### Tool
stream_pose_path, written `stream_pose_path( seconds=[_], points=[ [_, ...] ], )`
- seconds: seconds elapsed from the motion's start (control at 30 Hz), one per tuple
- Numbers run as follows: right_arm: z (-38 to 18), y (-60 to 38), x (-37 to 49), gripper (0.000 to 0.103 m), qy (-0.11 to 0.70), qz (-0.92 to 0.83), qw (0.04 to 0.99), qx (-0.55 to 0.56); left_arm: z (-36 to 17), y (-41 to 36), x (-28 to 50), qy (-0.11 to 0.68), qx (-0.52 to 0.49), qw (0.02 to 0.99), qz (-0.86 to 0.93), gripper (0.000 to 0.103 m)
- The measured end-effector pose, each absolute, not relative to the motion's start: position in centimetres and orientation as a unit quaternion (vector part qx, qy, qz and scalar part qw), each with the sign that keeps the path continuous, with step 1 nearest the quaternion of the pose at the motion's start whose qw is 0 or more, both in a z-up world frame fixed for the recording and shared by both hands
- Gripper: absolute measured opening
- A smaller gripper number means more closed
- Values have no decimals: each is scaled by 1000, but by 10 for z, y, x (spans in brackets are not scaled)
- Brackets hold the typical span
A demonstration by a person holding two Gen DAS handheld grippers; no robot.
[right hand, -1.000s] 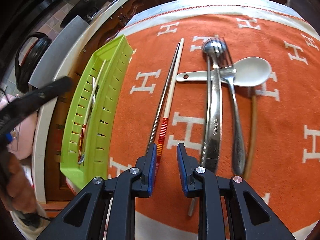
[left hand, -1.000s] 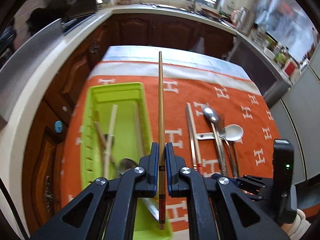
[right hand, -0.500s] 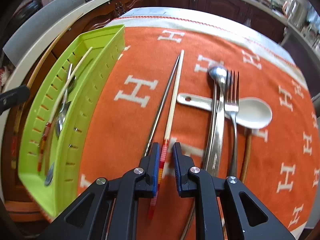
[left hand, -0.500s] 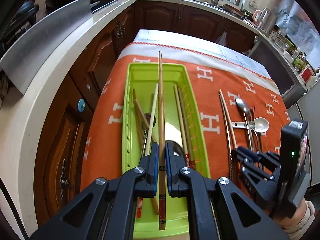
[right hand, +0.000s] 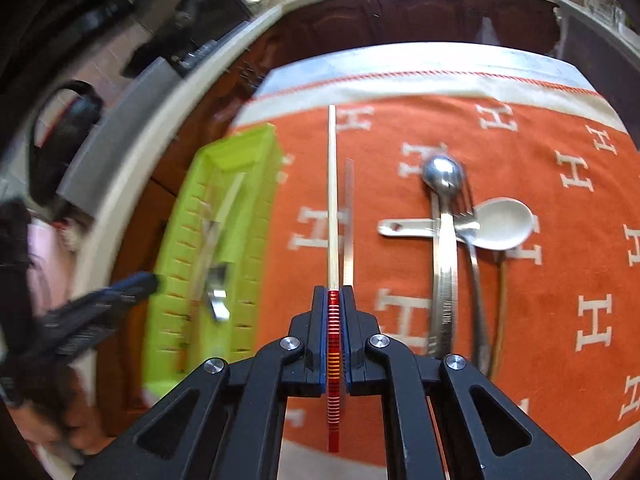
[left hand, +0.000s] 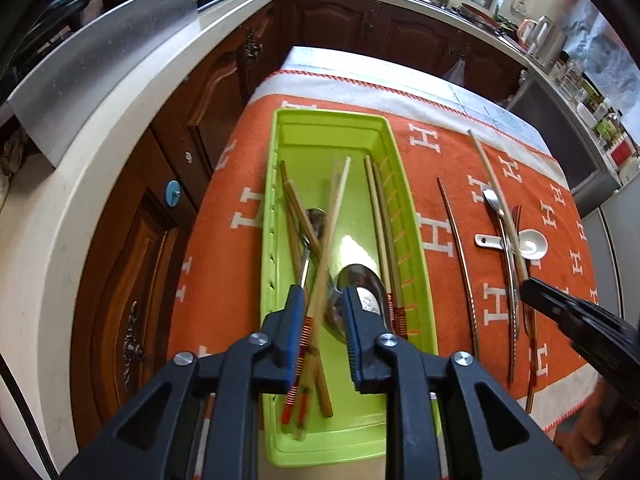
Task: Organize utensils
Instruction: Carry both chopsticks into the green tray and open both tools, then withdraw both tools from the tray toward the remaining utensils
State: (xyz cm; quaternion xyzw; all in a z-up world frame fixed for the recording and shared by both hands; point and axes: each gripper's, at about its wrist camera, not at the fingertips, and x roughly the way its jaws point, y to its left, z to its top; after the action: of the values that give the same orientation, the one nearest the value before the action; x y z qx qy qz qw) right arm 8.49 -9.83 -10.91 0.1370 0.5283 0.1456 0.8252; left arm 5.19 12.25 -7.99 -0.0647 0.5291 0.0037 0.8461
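R jaws on chopstick

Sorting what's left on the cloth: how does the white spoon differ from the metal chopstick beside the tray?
The white spoon is broad and pale, lying crosswise under a fork; the metal chopstick is thin and shiny, lying lengthwise, alone. Both rest on the orange cloth, outside the tray.

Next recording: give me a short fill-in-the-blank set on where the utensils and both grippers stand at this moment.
1. The right gripper is shut on a pale ____ with a red-banded handle.
2. The left gripper, jaws open, hangs over the ____ tray.
3. The metal fork lies across the handle of a white ____ on the orange cloth.

Missing words: chopstick; green; spoon
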Motion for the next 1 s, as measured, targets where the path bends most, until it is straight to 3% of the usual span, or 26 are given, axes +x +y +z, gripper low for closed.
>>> stream_pose_path(
  seconds=[0.13, 0.2, 0.23, 0.57, 0.7, 0.87, 1.0],
  points=[
    [-82, -84, 78, 5, 524, 184, 818, 151, -65, 131, 50, 508, -66, 859, 25, 33],
    [-71, -72, 78, 5, 526, 202, 812, 155, -56, 133, 48, 495, -64, 866, 37, 51],
    [-66, -66, 79, 5, 526, 209, 809, 156, -52, 135, 47, 487, -64, 870, 41, 54],
    [-64, -8, 89, 6, 558, 229, 777, 181, -37, 145, 42, 458, -58, 884, 79, 55],
    [-81, 1, 98, 21, 573, 229, 767, 176, -38, 149, 42, 462, -65, 881, 78, 55],
    [-86, -13, 98, 22, 570, 223, 771, 174, -40, 146, 43, 467, -70, 879, 74, 56],
    [-80, -34, 91, 29, 558, 207, 787, 159, -40, 138, 44, 469, -64, 878, 64, 57]
  ],
)
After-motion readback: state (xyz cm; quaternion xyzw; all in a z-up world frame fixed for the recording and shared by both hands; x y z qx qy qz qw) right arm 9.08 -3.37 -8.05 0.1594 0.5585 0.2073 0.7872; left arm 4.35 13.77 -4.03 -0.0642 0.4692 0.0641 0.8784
